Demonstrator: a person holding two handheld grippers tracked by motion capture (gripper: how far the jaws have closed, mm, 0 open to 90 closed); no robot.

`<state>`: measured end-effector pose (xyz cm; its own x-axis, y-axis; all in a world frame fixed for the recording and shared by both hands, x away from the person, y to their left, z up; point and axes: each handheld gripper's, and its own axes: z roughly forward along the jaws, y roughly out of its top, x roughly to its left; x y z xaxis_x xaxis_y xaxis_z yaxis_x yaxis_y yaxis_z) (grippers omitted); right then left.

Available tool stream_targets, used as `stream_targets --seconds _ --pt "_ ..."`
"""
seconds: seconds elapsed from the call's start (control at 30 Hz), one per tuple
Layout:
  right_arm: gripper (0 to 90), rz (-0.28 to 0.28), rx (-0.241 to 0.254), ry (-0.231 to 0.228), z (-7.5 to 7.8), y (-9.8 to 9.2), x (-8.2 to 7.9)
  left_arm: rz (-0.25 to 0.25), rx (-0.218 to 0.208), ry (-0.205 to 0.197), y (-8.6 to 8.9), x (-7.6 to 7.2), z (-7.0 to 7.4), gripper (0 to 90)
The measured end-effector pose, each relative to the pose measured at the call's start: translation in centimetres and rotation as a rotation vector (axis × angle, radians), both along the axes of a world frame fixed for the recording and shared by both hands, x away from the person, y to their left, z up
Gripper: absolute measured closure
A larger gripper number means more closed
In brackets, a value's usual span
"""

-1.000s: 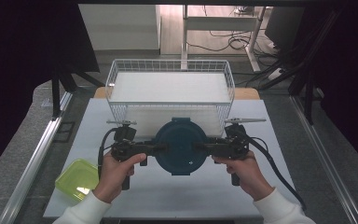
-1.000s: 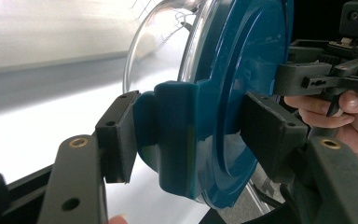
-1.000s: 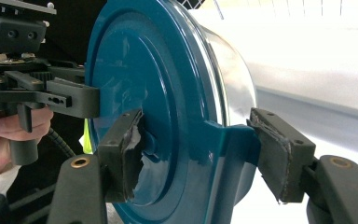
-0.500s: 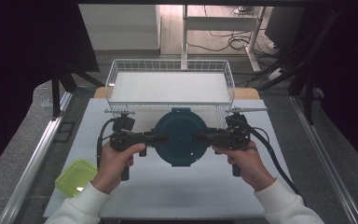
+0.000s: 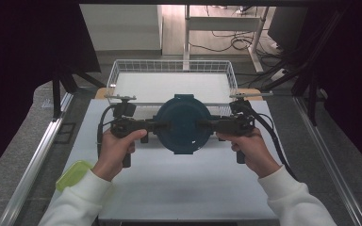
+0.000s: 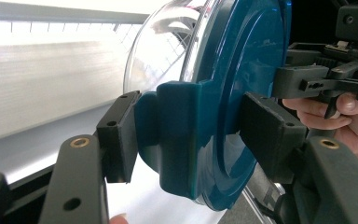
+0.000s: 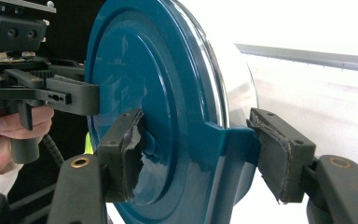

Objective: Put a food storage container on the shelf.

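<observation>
A round container with a dark teal lid hangs above the white table, held from both sides. In the high view my left gripper is shut on its left latch tab and my right gripper on its right tab. In the left gripper view the pads of the left gripper clamp the teal tab, with the clear bowl behind the lid. In the right gripper view the right gripper squeezes the opposite tab under the lid. The container is tilted with its lid facing the person.
A white wire basket stands just beyond the container at the table's far edge. A green-lidded box lies at the front left beside the left sleeve. Metal rails run along both sides of the table.
Both grippers have carried the container away from the person, toward the wire basket. The grip on both tabs is unchanged.
</observation>
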<state>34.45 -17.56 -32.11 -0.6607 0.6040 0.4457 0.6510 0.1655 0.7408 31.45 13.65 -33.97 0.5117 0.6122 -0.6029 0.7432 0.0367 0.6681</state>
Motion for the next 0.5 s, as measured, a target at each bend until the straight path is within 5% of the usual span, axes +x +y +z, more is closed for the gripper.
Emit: stream_targets --seconds 0.5 --pt "36.4 0.005 0.008 -0.001 0.9 0.4 1.4 0.015 -0.027 -0.019 0.6 1.2 0.9 41.2"
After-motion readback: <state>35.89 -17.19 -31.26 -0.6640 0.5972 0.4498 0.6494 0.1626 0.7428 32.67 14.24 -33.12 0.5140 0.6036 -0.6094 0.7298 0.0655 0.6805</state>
